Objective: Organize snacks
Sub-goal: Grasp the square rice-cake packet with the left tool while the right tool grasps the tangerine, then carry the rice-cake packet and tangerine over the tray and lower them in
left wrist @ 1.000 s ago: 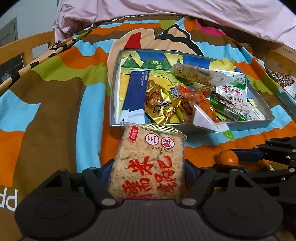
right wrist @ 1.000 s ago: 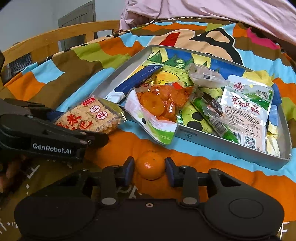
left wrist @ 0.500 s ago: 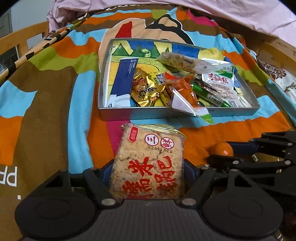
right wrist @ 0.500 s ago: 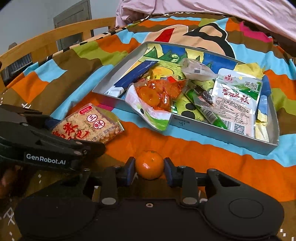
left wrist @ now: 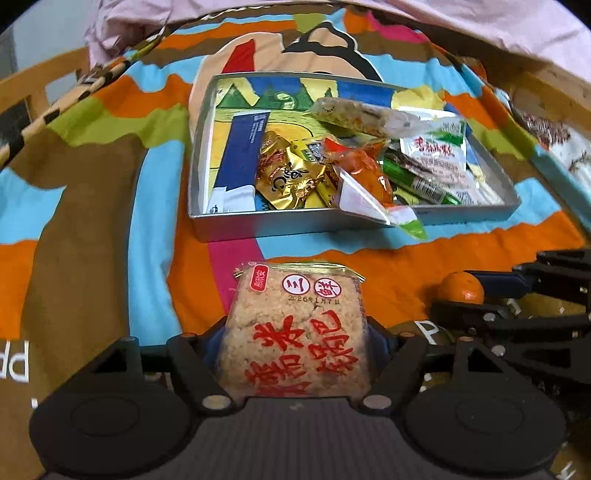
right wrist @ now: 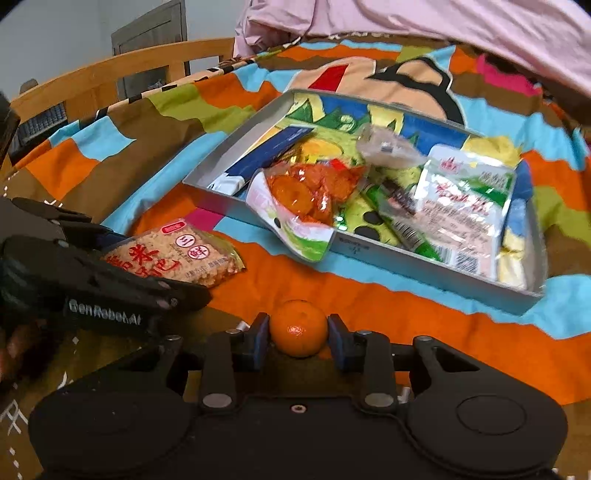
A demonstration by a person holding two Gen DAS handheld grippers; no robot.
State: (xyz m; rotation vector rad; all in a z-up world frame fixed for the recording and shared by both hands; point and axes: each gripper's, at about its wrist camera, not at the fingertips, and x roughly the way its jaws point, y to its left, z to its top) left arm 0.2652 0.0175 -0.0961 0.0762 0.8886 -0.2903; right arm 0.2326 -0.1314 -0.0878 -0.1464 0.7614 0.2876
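While my left gripper (left wrist: 295,347) pinches the rice cracker pack (left wrist: 295,332) by its two side edges, red print up, my right gripper (right wrist: 298,334) clamps a small mandarin (right wrist: 298,328) between its blue pads. Both items sit above the near part of the bedspread (left wrist: 92,258), short of the tin tray (left wrist: 280,223).

Tray, metal, cartoon-printed floor, on the bedspread's middle. Contents, left to right in the left wrist view:
- blue and white sachet (left wrist: 242,155), along the left wall;
- gold foil packets (left wrist: 290,177);
- clear bag of orange snacks (left wrist: 364,173), its corner lapping over the near rim;
- green stick pack (left wrist: 417,181);
- white and green pouch (left wrist: 437,149), by the right wall;
- long clear bar (left wrist: 358,114), toward the far rim.

Pink bedding (right wrist: 424,26) at the far edge; wooden rail (right wrist: 110,70) at the left.
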